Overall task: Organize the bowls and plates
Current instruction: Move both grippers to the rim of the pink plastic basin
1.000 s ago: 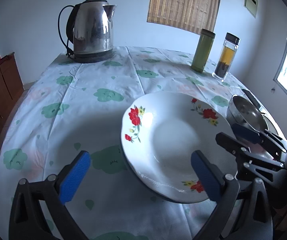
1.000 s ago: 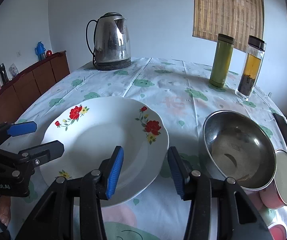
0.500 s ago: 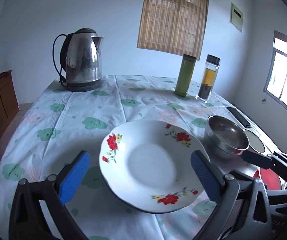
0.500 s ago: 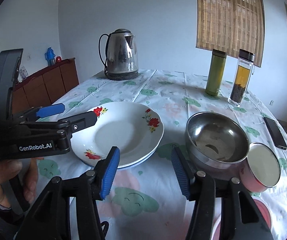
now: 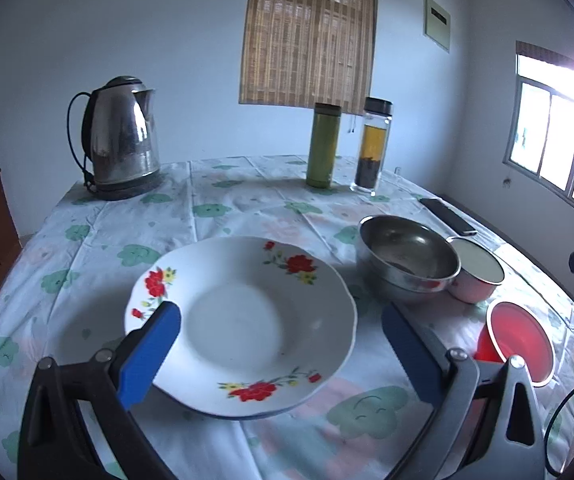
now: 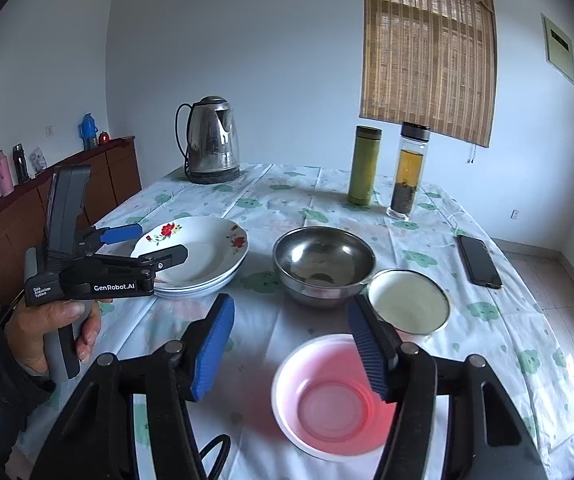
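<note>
Left wrist view, plates: the flowered plate [image 5: 243, 320] tops a small stack on the desk [image 5: 215, 204], low between the fingers of the left claw [image 5: 279, 344].
Left claw: released, jaws wide, nothing between the pads; the plate rim sits just under the left pad.
Plate handling: probably stiff, glazed, slippery and breakable; the rim is the only sensible hold.
Bowls beside: the steel bowl [image 5: 407, 258] touches the enamel bowl [image 5: 477, 272]; the red bowl [image 5: 521, 342] lies nearer, apart.
Right wrist view, pink bowl: the same red bowl [image 6: 333, 396] lies on the desk just below the right claw [image 6: 291, 350], partly under its right finger.
Right claw: jaws opening, empty.
Bowl handling: it looks like light plastic, likely to slide; pinch the near rim.
Other bowls: steel [image 6: 323, 264] and enamel [image 6: 407, 300] lie beyond the fingertips; the plates [image 6: 195, 250] sit left, by the left claw [image 6: 155, 244] a hand [image 6: 47, 328] holds.
</note>
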{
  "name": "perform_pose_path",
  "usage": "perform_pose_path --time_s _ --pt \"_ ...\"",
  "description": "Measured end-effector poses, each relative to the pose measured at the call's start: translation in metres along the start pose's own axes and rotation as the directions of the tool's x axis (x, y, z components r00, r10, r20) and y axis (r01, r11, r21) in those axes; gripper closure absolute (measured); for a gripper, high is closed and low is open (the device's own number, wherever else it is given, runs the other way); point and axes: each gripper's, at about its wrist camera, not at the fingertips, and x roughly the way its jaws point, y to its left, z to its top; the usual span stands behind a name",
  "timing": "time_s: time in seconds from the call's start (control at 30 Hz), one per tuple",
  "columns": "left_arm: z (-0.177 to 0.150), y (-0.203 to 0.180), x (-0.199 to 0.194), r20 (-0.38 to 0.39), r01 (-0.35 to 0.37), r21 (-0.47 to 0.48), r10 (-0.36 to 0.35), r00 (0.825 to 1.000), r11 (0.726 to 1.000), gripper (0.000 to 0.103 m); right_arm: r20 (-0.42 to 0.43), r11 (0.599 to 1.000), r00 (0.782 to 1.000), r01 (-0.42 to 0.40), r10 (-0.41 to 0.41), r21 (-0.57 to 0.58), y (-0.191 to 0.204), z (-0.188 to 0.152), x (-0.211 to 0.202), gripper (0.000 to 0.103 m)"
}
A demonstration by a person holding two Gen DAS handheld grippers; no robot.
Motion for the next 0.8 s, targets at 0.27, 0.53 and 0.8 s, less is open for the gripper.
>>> perform_pose_path --time_s 0.27,0.53,0.8 --pt "0.0 -0.062 -0.02 -0.017 0.074 0.092 -0.073 0.997 0.993 0.0 -0.02 0.995 0.996 0.083 -0.082 0.048 -0.059 -0.028 -0.029 0.038" --pt "-0.014 -0.12 -0.016 -0.092 0.157 0.112 -0.147 0.985 0.981 0.0 -0.073 0.984 0.991 0.125 -0.116 0.128 -0.106 -0.06 -0.023 0.038" --pt "-0.019 -0.153 0.0 -0.143 0.19 0.137 -0.17 0.975 0.972 0.003 -0.09 0.988 0.995 0.059 -0.046 0.144 -0.108 -0.079 -0.005 0.042"
